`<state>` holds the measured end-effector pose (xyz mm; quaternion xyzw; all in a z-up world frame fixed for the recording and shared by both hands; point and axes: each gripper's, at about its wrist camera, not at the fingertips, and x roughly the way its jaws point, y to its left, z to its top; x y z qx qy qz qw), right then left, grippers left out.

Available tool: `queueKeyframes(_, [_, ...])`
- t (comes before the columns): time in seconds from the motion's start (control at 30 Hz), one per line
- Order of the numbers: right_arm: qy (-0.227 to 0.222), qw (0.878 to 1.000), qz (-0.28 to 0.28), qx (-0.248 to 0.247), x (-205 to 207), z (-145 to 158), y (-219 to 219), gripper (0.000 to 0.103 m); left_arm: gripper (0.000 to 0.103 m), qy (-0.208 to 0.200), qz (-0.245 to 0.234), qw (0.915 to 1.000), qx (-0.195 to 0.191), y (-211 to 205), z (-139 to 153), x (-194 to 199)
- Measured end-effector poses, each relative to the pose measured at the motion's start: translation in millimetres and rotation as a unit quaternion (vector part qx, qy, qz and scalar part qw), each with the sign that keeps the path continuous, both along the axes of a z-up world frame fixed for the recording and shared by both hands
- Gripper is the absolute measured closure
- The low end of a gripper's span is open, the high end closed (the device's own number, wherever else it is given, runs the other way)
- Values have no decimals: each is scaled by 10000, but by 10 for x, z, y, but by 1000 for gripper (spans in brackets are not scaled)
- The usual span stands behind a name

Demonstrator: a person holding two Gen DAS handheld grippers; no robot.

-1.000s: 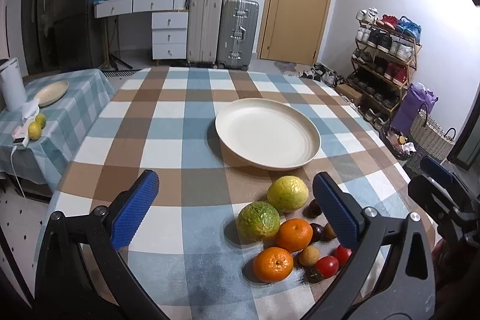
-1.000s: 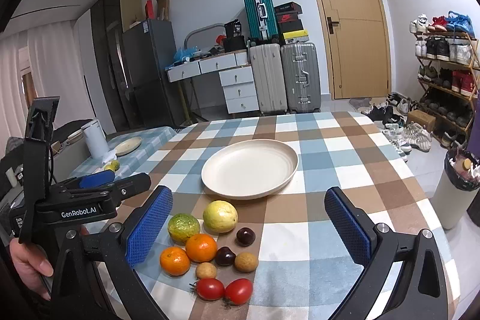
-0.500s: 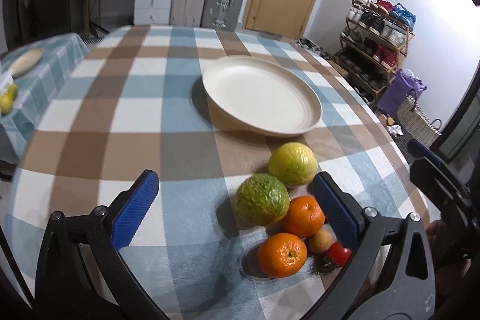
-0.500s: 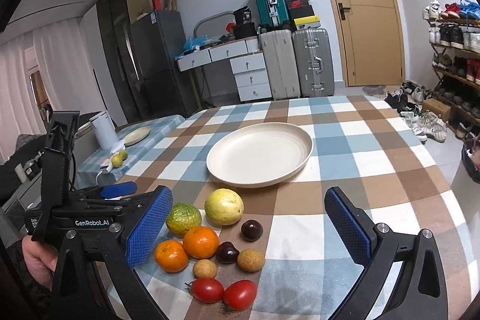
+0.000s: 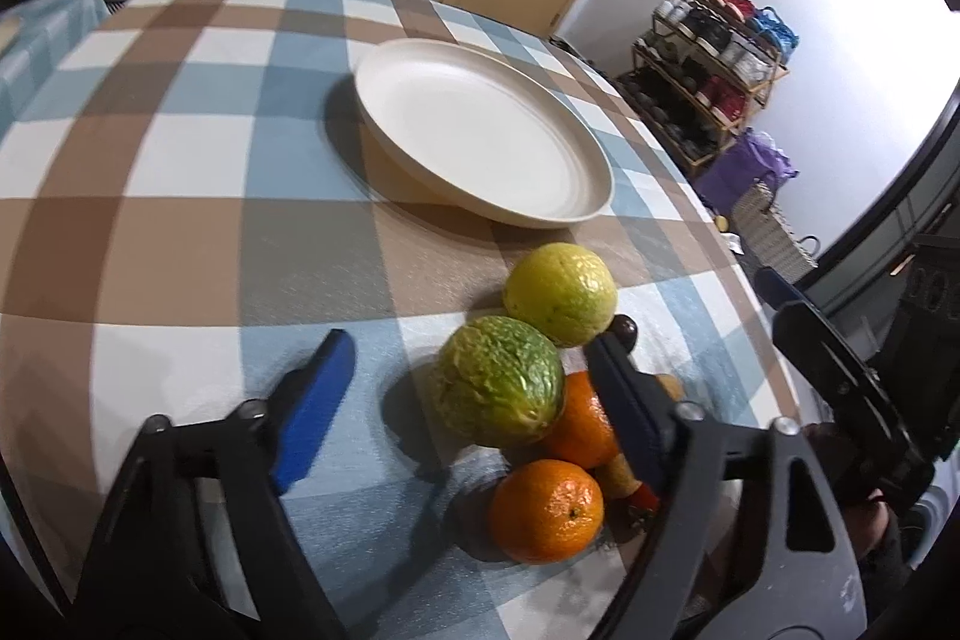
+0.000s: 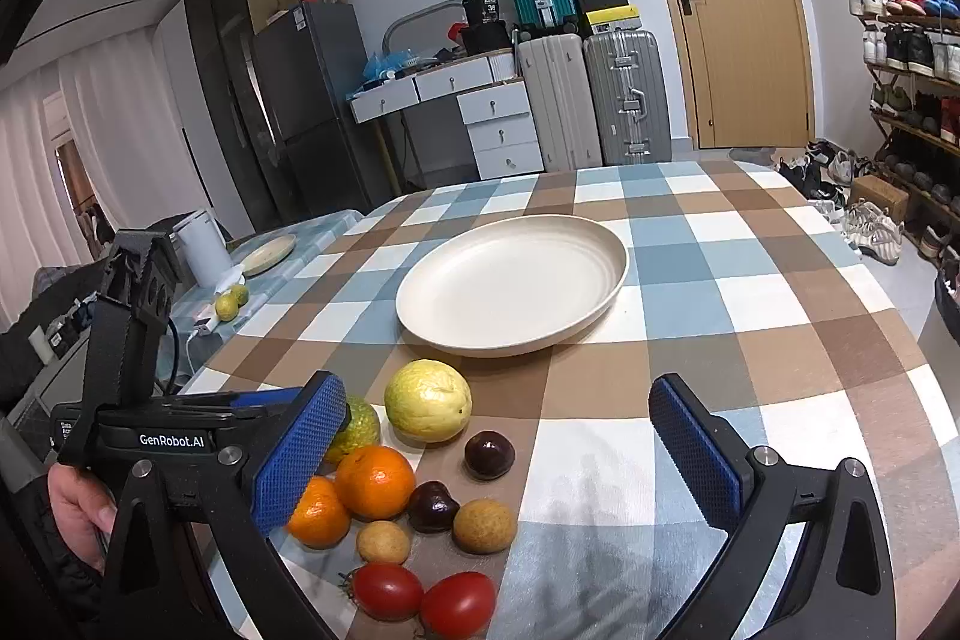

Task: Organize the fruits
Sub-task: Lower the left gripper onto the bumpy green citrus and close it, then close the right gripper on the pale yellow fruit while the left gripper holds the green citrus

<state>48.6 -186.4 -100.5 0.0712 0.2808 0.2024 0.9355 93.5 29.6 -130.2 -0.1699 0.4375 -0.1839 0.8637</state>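
Note:
A heap of fruit lies on the checked table in front of a cream plate (image 5: 480,142) (image 6: 510,280). My left gripper (image 5: 469,343) points down over a bumpy green fruit (image 5: 498,382), which sits between its closing jaws; the pads do not touch it. Behind it lies a yellow fruit (image 5: 558,292) and to its right two oranges (image 5: 543,511). My right gripper (image 6: 498,388) hangs wide open above the heap, nothing in it. Under it lie the yellow fruit (image 6: 427,400), oranges (image 6: 375,481), dark plums (image 6: 489,454), brown fruits (image 6: 485,525) and tomatoes (image 6: 457,603).
A side table (image 6: 312,232) on the left carries a small plate (image 6: 270,253), a white kettle (image 6: 201,244) and small lemons (image 6: 228,305). Suitcases (image 6: 627,94) and drawers (image 6: 498,124) stand by the back wall, a shoe rack (image 6: 912,100) on the right.
My left gripper has dropped and tipped down toward the green fruit, and its jaws have narrowed around it. The right gripper has sunk slightly toward the heap and stayed open.

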Motion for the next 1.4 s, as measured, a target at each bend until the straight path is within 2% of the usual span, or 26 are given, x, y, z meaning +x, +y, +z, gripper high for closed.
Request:
queueKeyframes(0.13, [41, 10000, 20, -6, 32, -22, 15, 0, 58, 64, -168, 9998, -122, -33, -29, 6])
queueKeyframes(0.37, [87, 9999, 64, -27, 48, -27, 53, 0, 58, 105, -291, 9987, -394, -13, -44, 44])
queueKeyframes(0.87, [171, 9996, 206, -22, 79, 45, 123, 0, 58, -191, -153, 9985, -485, 211, 99, -24])
queueKeyframes(1.03, [517, 9975, 477, 48, 195, 8, 208, 0, 58, -421, -28, 9984, -366, 342, 226, -82])
queueKeyframes(1.13, [775, 9948, 651, -65, 310, -58, 325, 0, 58, -522, 60, 9980, -338, 442, 300, -97])
queueKeyframes(1.4, [1133, 9883, 959, -361, 502, -194, 602, 0, 58, -624, 112, 9977, -235, 596, 367, -200])
